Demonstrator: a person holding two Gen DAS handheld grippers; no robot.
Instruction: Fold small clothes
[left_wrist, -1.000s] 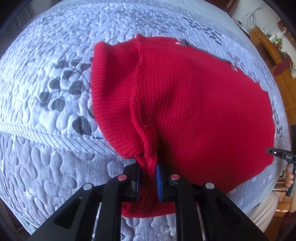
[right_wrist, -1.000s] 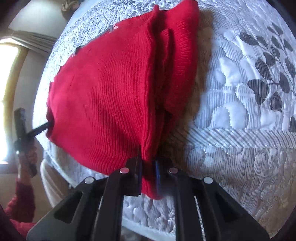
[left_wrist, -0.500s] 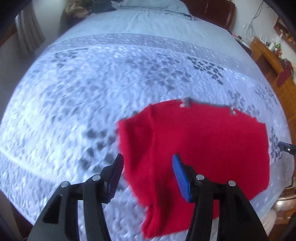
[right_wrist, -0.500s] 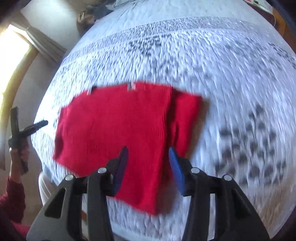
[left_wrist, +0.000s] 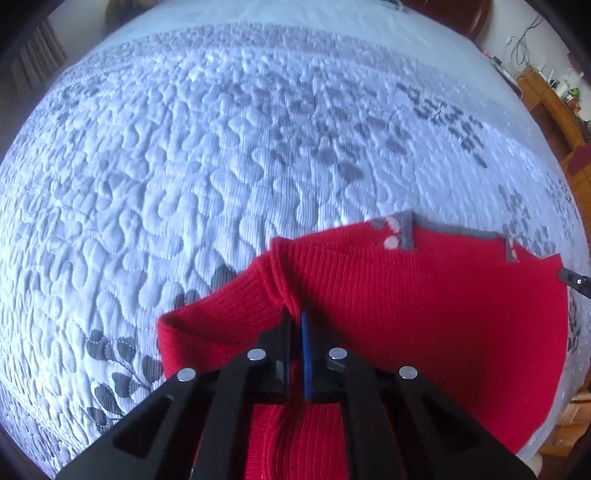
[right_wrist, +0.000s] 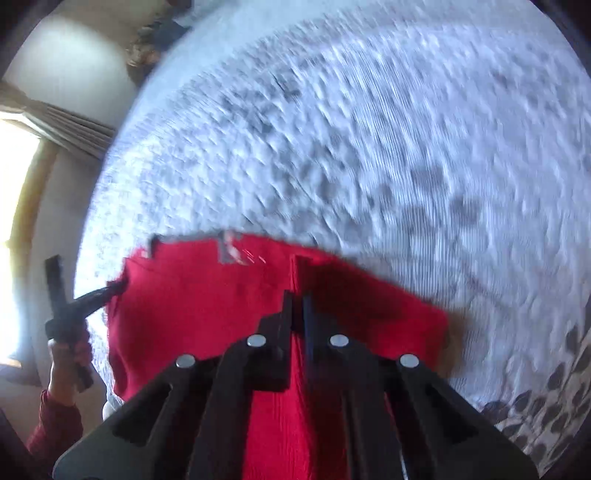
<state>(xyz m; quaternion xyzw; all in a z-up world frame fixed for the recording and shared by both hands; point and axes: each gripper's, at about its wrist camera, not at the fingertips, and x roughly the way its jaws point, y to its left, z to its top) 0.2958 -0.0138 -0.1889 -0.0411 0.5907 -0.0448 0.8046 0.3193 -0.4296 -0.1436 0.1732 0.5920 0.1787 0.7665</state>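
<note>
Grippers, left (left_wrist: 296, 319) and right (right_wrist: 297, 299), are each pinching a raised ridge of the red sweater (left_wrist: 424, 314), whose bulk is lying between them along the bed edge.

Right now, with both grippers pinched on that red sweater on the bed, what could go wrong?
1. The left gripper holds only a thin ridge of the red sweater; it may slip out when lifted.
2. The right gripper pinches near a fold line, so layers could bunch unevenly.
3. The sweater lies near the quilt's edge and could slide off.
</note>
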